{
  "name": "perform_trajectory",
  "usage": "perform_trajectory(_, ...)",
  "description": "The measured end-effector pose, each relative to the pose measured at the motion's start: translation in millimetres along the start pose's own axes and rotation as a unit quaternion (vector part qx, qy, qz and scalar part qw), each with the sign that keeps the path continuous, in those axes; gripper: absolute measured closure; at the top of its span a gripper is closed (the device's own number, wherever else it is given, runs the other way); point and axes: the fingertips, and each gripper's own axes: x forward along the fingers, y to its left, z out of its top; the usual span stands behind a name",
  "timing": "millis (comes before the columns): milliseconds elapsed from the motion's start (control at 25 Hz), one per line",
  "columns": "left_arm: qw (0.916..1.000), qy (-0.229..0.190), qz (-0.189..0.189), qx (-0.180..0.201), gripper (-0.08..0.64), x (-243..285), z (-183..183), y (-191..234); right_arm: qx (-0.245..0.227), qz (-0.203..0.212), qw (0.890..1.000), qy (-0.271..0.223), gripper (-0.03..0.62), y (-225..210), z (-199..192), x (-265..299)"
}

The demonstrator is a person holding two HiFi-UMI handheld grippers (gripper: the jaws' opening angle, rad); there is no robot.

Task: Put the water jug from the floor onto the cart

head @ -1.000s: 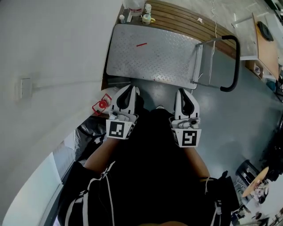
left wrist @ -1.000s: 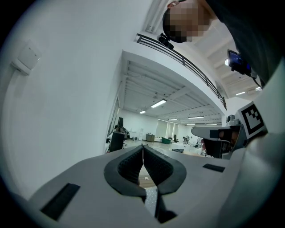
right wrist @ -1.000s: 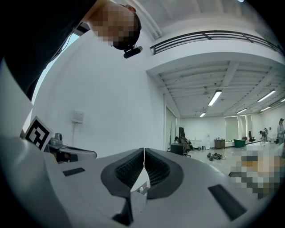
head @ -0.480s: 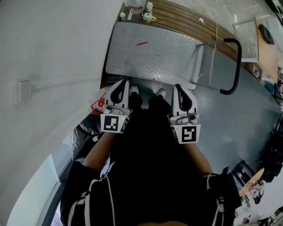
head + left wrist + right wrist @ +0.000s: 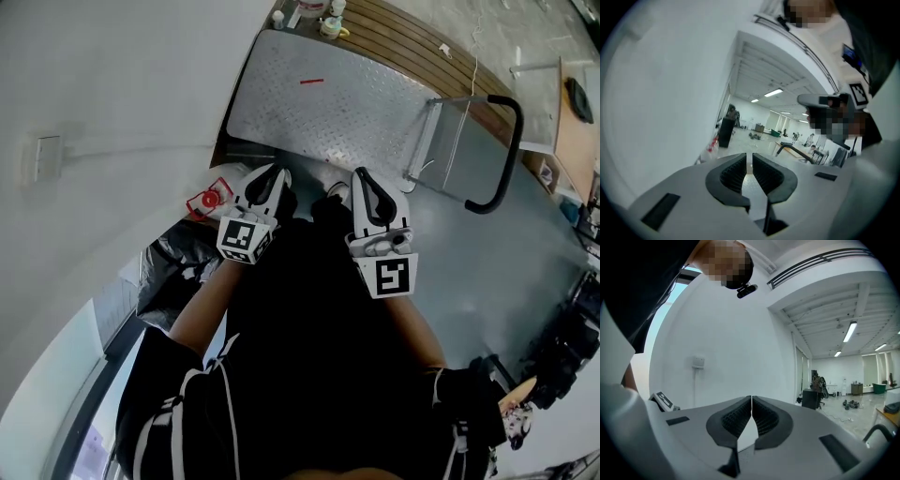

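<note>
Both my claws are pressed together and hold nothing. The left claw (image 5: 275, 172) shows only a hairline slit between its pads, and the right claw (image 5: 362, 174) has its pads meeting at the tips.

The jug (image 5: 208, 200) is on the floor at the foot of the wall (image 5: 112, 103), off the near left corner of the cart (image 5: 319, 112). It lies to the left of my left claw, just beside it and lower. A black bag (image 5: 178, 267) sits on the jug's near side. In the head view I see little of the jug beyond its red cap and handle. Since the cap faces up toward me, I judge that the jug stands upright, with its long axis vertical.

My left claw is plainly the nearer of the 2. The right claw is well apart from the jug, with the left claw between them. Both claws point ahead at the deck, not at the jug. In the left gripper view, only a small red and pale blur shows left of the jaws.

I judge the coming move is to swing the left claw left and down, spread it, and take the handle. After that the lift is short, up and to the right onto the deck. The cart's push bar (image 5: 506, 150) is at the far right end, out of the way.
</note>
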Motion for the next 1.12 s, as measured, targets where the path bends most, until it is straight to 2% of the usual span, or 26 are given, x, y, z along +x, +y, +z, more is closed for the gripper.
perform_trajectory(40, 0.9985, 0.03, 0.0, -0.046, 0.519, 0.7, -21.4, 9.8, -0.015, 0.013, 1.0, 0.003, 0.572, 6.9, -0.1, 1.9)
perform_trajectory(80, 0.9947, 0.064, 0.0, -0.081, 0.445, 0.4, -44.1, 19.5, -0.031, 0.026, 0.999, 0.006, 0.572, 13.5, -0.3, 3.9)
perform_trajectory(120, 0.9907, 0.097, 0.002, -0.094, 0.381, -1.5, -66.8, 28.7, -0.043, 0.037, 0.998, 0.009, 0.572, 19.8, -0.2, 6.2)
perform_trajectory(200, 0.9854, 0.151, 0.007, -0.078, 0.374, -10.5, -109.3, 47.3, -0.054, 0.053, 0.997, 0.012, 0.572, 31.6, -0.2, 11.6)
perform_trajectory(280, 0.9805, 0.182, 0.022, -0.07, 0.374, -22.9, -144.3, 69.4, -0.057, 0.063, 0.996, 0.015, 0.572, 41.1, -1.4, 16.9)
perform_trajectory(440, 0.9684, 0.212, 0.072, -0.111, 0.374, -40.4, -189.9, 112.0, -0.06, 0.071, 0.995, 0.035, 0.572, 52.4, -11.4, 26.0)
perform_trajectory(720, 0.9488, 0.251, 0.13, -0.14, 0.374, -59.0, -239.7, 170.9, -0.066, 0.075, 0.993, 0.061, 0.572, 81.3, -26.0, 48.1)
perform_trajectory(800, 0.94, 0.271, 0.141, -0.152, 0.374, -68.5, -260.8, 181.3, -0.064, 0.077, 0.993, 0.066, 0.572, 86.4, -27.0, 49.2)
perform_trajectory(1040, 0.9064, 0.311, 0.191, -0.213, 0.374, -96.6, -313.1, 229.6, -0.042, 0.069, 0.992, 0.097, 0.572, 83.6, -46.9, 49.3)
perform_trajectory(1120, 0.9036, 0.324, 0.186, -0.21, 0.374, -93.3, -326.5, 233.6, -0.048, 0.058, 0.991, 0.111, 0.572, 75.0, -52.3, 48.0)
